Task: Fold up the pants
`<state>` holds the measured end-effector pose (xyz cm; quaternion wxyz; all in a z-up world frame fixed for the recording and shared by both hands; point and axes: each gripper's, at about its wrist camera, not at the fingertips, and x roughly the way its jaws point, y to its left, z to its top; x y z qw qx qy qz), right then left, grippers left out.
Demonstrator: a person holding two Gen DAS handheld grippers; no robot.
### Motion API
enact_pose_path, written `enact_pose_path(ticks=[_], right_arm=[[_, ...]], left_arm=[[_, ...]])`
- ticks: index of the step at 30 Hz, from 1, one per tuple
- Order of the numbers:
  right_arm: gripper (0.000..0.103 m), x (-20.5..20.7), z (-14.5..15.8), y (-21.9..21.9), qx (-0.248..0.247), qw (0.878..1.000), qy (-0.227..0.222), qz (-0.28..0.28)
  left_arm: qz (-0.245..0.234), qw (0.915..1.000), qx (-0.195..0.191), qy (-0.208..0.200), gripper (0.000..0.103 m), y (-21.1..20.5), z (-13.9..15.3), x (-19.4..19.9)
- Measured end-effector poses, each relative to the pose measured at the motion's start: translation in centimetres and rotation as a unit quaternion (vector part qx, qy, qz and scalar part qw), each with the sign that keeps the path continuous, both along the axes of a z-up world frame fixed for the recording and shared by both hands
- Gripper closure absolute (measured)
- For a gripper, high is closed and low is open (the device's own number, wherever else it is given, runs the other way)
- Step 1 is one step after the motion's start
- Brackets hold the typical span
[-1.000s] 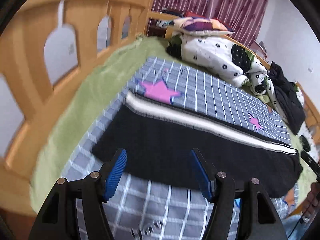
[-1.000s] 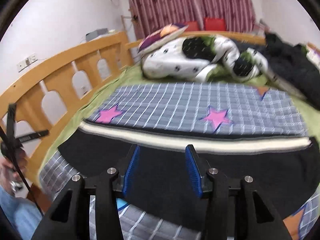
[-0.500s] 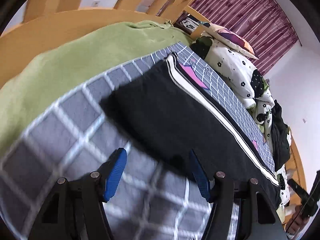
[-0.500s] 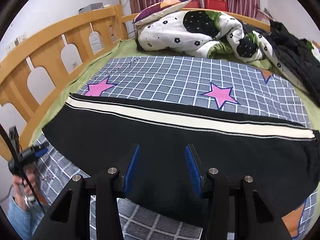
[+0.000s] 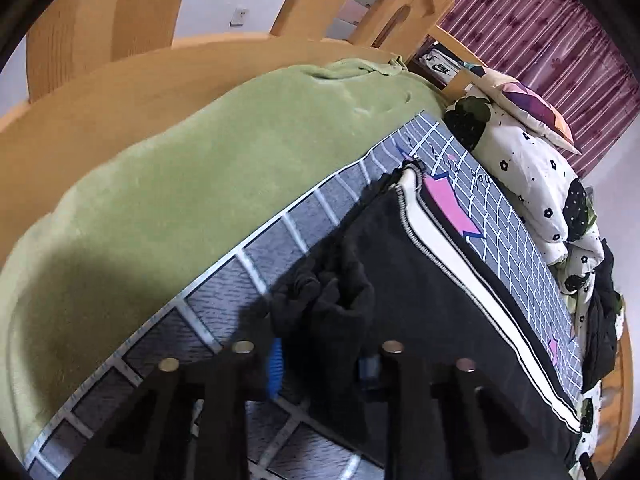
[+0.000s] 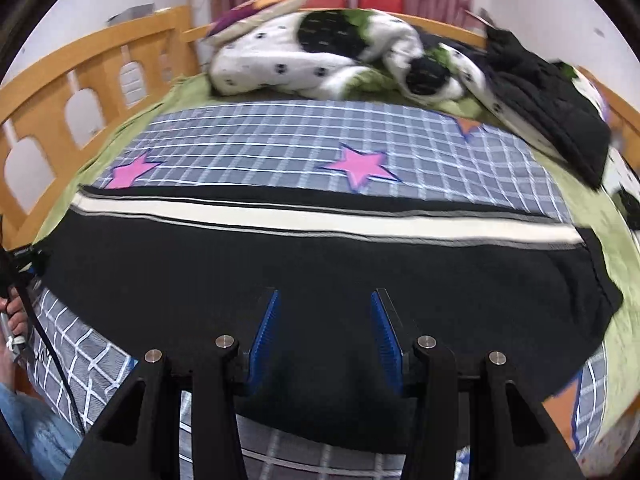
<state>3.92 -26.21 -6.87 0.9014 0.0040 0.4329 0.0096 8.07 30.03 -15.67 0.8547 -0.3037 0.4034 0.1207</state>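
Bed (image 6: 280, 136) under flat pants (image 6: 320, 264); left claw (image 5: 320, 364) just clenched on bunched corner, right claw (image 6: 324, 332) released: pinch both layers before lifting.

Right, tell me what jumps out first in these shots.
The black pants with a white side stripe lie flat across the grey checked blanket with pink stars. The left hand-held gripper has just been closing and pinches a bunched corner of them. The right hand-held gripper hovers open over the near edge.

One pair of pants (image 6: 312, 264), two pink stars (image 6: 362, 166), one pillow (image 5: 528, 106).
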Motion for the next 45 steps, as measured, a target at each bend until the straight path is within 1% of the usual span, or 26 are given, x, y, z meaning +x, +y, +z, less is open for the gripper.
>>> enact_pose_path(ticks=[2,5,6,7,9,10,11,12,13,15,18,20,21,23,24,26,27,29,30,32,34,35,36,37,39,45], right_arm=[[0.056,-0.5,0.0,-1.5,0.013,1.000,-0.012,-0.013],[0.056,-1.3,-0.5,-3.5,0.034,0.998,-0.036,-0.025],[0.056,-1.7,-0.9,-4.5,0.037,0.998,-0.048,-0.030],[0.056,-1.8,-1.3,-5.2,0.041,0.997,-0.056,-0.033],[0.057,-2.3,-2.4,-7.4,0.054,0.995,-0.065,-0.046],[0.058,-2.3,-3.0,-8.5,0.058,0.995,-0.059,-0.062],[0.062,-2.2,-3.3,-9.5,0.062,0.994,-0.054,-0.071],[0.063,-2.3,-3.4,-10.5,0.071,0.993,-0.052,-0.073],[0.063,-2.5,-3.4,-11.2,0.078,0.993,-0.056,-0.070],[0.063,-3.2,-3.3,-12.4,0.081,0.992,-0.070,-0.070],[0.063,-4.6,-3.7,-14.6,0.087,0.989,-0.078,-0.086],[0.063,-5.4,-3.7,-16.2,0.108,0.986,-0.078,-0.099],[0.063,-6.0,-3.6,-17.2,0.121,0.983,-0.086,-0.106],[0.063,-6.8,-3.5,-18.5,0.124,0.980,-0.097,-0.124],[0.063,-7.0,-3.5,-19.0,0.125,0.979,-0.098,-0.132],[0.063,-7.7,-3.6,-20.0,0.138,0.975,-0.100,-0.143],[0.063,-8.0,-3.6,-20.5,0.145,0.973,-0.102,-0.148],[0.063,-8.1,-3.6,-20.6,0.145,0.972,-0.104,-0.149],[0.063,-8.0,-3.6,-20.4,0.141,0.973,-0.105,-0.147],[0.063,-7.9,-3.6,-19.9,0.136,0.975,-0.105,-0.142],[0.063,-7.5,-3.6,-19.1,0.138,0.976,-0.102,-0.132],[0.063,-7.2,-3.5,-18.5,0.140,0.977,-0.102,-0.127],[0.063,-7.1,-3.4,-18.0,0.141,0.977,-0.102,-0.122],[0.063,-6.6,-3.3,-17.3,0.142,0.978,-0.102,-0.115],[0.062,-5.9,-3.1,-15.6,0.147,0.980,-0.101,-0.093],[0.061,-2.1,-3.8,-7.7,0.164,0.985,-0.055,0.011]], left_arm=[[-0.002,0.9982,0.060,-0.003,0.081,-1.8,2.1,0.0],[-0.014,0.9851,0.170,-0.025,0.081,-6.1,5.8,-0.1],[-0.021,0.9775,0.207,-0.038,0.081,-8.0,7.3,-0.2],[-0.027,0.9721,0.228,-0.047,0.081,-9.1,8.3,-0.2],[-0.059,0.9488,0.301,-0.076,0.081,-14.2,10.9,-0.7],[-0.074,0.9388,0.325,-0.086,0.081,-16.6,11.9,-0.6],[-0.089,0.9315,0.340,-0.093,0.082,-18.7,12.6,-0.7],[-0.116,0.9240,0.350,-0.101,0.082,-21.8,13.4,-0.7],[-0.133,0.9208,0.351,-0.104,0.082,-23.6,13.7,-0.6],[-0.190,0.9119,0.346,-0.111,0.082,-29.8,13.9,-0.4],[-0.243,0.9083,0.325,-0.103,0.083,-36.1,12.5,-0.2],[-0.273,0.9035,0.316,-0.096,0.083,-40.2,10.1,-0.6],[-0.290,0.9004,0.311,-0.090,0.083,-42.4,8.0,-1.0],[-0.316,0.8981,0.296,-0.076,0.083,-45.3,5.4,-2.1],[-0.338,0.8970,0.278,-0.063,0.083,-46.8,3.6,-2.5],[-0.361,0.8936,0.263,-0.043,0.083,-48.6,1.6,-3.4],[-0.360,0.8881,0.282,-0.040,0.083,-49.4,0.7,-4.0],[-0.362,0.8718,0.324,-0.060,0.082,-50.0,0.6,-5.2],[-0.379,0.8643,0.325,-0.060,0.078,-49.8,0.9,-5.5],[-0.412,0.8646,0.281,-0.057,0.067,-48.7,2.0,-5.7],[-0.424,0.8723,0.237,-0.057,0.060,-46.5,3.9,-6.3],[-0.427,0.8754,0.219,-0.062,0.047,-45.1,5.0,-6.7],[-0.425,0.8788,0.204,-0.073,0.038,-43.4,6.1,-7.2],[-0.420,0.8814,0.200,-0.082,0.027,-42.5,6.6,-7.3],[-0.387,0.8898,0.218,-0.106,0.026,-38.9,8.3,-7.6],[-0.298,0.9038,0.300,-0.064,0.026,-30.1,9.8,-4.9]])
